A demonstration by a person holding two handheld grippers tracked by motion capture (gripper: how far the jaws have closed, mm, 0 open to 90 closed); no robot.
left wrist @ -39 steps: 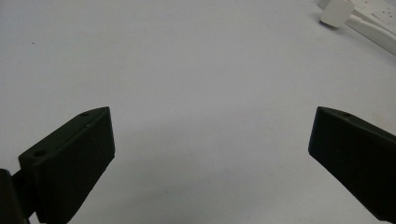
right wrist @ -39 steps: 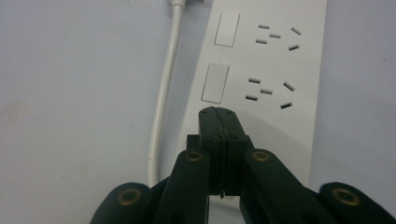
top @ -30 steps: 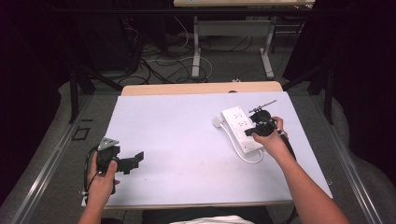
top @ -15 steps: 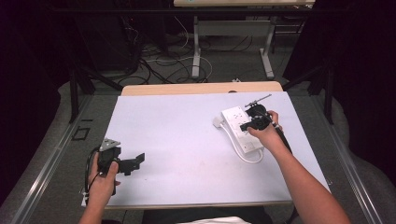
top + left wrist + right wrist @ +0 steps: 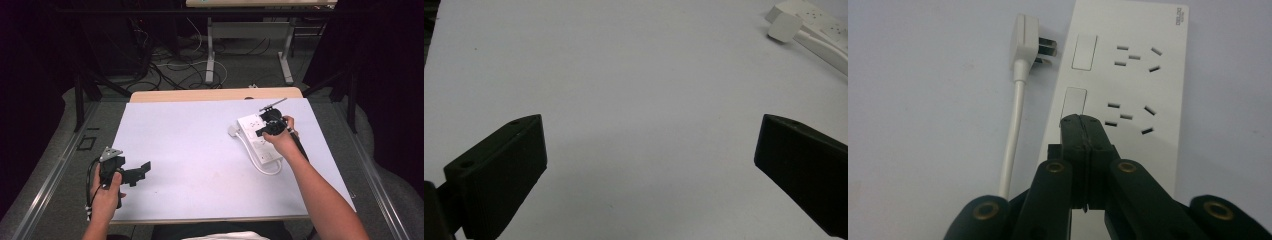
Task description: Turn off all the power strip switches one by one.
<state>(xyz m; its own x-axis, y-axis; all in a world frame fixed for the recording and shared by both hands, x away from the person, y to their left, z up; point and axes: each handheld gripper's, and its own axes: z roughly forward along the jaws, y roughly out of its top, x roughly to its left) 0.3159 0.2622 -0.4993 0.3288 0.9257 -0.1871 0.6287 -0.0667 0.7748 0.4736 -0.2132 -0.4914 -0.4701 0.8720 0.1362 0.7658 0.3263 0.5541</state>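
Observation:
A white power strip (image 5: 256, 141) lies at the right of the table, its white plug (image 5: 233, 131) resting loose beside its far left end. My right gripper (image 5: 263, 129) hovers over the strip. In the right gripper view its jaws are shut on nothing, and the gripper (image 5: 1083, 120) points at the lower of two rocker switches (image 5: 1076, 101) on the power strip (image 5: 1148, 85). The plug (image 5: 1029, 46) lies left of the strip, prongs toward it. My left gripper (image 5: 142, 170) is held open above the table's near left part, and in the left gripper view the gripper (image 5: 649, 145) has bare sheet between its jaws.
The strip's white cable (image 5: 270, 169) loops toward the front right of the table. The white sheet (image 5: 190, 145) covers the tabletop. Table legs and floor cables (image 5: 170, 60) lie beyond the far edge. The power strip (image 5: 819, 27) shows far off at the left gripper view's top right.
My right gripper has moved a little left and farther out over the power strip, and stays shut. The left gripper has hardly moved.

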